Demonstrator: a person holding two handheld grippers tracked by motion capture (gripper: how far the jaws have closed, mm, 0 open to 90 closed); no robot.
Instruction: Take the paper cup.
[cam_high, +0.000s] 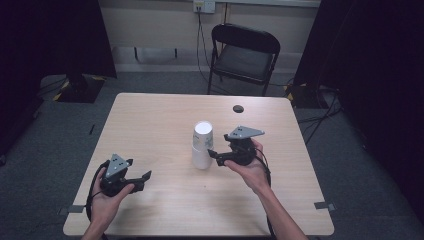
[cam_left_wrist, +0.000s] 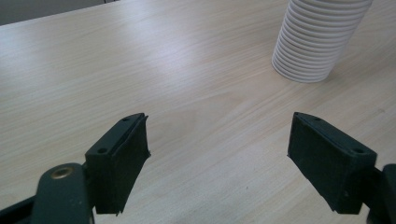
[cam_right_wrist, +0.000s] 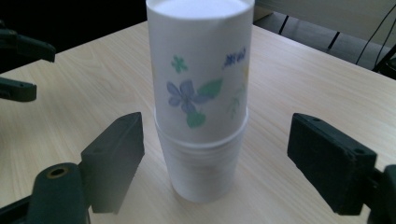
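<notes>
A stack of upturned white paper cups (cam_high: 202, 147) stands near the middle of the wooden table (cam_high: 150, 120). The top cup (cam_right_wrist: 201, 60) bears a printed blue flower with green leaves. My right gripper (cam_high: 215, 156) sits just right of the stack, jaws pointing at it. In the right gripper view the stack (cam_right_wrist: 201, 154) stands beyond the wide-apart jaws of my right gripper (cam_right_wrist: 217, 140), with no pad touching it. My left gripper (cam_high: 144, 180) rests at the front left, open, with bare tabletop between its jaws (cam_left_wrist: 219, 135). The ribbed stack (cam_left_wrist: 317, 42) lies ahead of it to the right.
A small black round disc (cam_high: 238, 108) lies on the table's far side. A black folding chair (cam_high: 245, 52) stands behind the table against the wall. Dark curtains hang at both sides, and cables run over the grey floor at the right.
</notes>
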